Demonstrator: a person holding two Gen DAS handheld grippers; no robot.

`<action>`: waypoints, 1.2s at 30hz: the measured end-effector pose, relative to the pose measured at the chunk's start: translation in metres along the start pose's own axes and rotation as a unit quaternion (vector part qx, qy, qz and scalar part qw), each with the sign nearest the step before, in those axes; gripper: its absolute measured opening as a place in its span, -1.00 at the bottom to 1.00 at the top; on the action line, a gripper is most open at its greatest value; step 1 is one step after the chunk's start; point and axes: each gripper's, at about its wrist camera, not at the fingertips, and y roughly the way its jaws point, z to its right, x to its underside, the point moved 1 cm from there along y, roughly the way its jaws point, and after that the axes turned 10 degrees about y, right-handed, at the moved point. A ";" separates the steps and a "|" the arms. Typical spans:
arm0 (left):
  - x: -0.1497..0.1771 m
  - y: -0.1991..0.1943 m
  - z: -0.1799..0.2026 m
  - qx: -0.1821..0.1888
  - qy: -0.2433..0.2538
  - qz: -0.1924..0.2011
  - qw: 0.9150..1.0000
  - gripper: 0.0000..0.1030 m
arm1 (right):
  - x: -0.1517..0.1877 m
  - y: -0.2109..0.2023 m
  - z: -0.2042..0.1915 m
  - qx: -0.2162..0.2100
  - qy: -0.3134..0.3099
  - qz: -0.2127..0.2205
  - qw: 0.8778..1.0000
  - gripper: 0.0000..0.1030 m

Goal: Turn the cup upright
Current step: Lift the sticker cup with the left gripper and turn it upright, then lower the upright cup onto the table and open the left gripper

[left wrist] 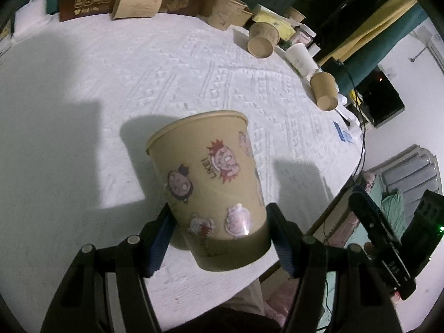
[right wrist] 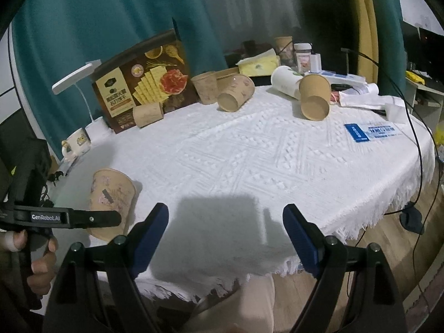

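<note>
Left wrist view: the left claw (left wrist: 219,238) is seen clamped on the cup (left wrist: 211,186), its blue pads pressed against the narrow base end. The cup is held with its wide rim pointing away from the camera, over the white cloth of the surface (left wrist: 111,83); whether it touches the cloth cannot be told. Several other cups (left wrist: 260,41) are noted lying on their sides at the far edge.

Right wrist view: the right claw (right wrist: 224,238) is found standing apart, with nothing between its jaws. The held cup (right wrist: 111,194) is seen at the near left of the surface (right wrist: 249,152), gripped from the side and tilted. The flip is judged under way; the cup is yet to be set down upright and released.
</note>
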 end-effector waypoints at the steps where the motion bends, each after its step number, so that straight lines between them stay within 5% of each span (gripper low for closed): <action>1: -0.001 0.001 0.001 -0.001 0.000 -0.001 1.000 0.28 | -0.001 0.002 0.001 0.000 0.002 -0.003 1.000 0.60; 11: -0.001 -0.001 0.002 0.007 -0.007 -0.003 1.000 0.50 | -0.002 0.011 0.001 -0.006 0.010 -0.017 1.000 0.60; 27: -0.002 -0.029 0.002 0.013 0.005 0.021 1.000 0.55 | -0.008 0.013 -0.004 -0.007 0.026 -0.026 0.999 0.60; 31: 0.000 -0.063 -0.015 -0.011 0.017 0.055 0.998 0.55 | -0.016 0.018 -0.020 -0.013 0.010 -0.043 0.999 0.60; 36: 0.010 -0.104 -0.043 -0.097 0.038 0.107 0.989 0.55 | -0.024 0.034 -0.069 -0.055 -0.035 -0.084 0.994 0.60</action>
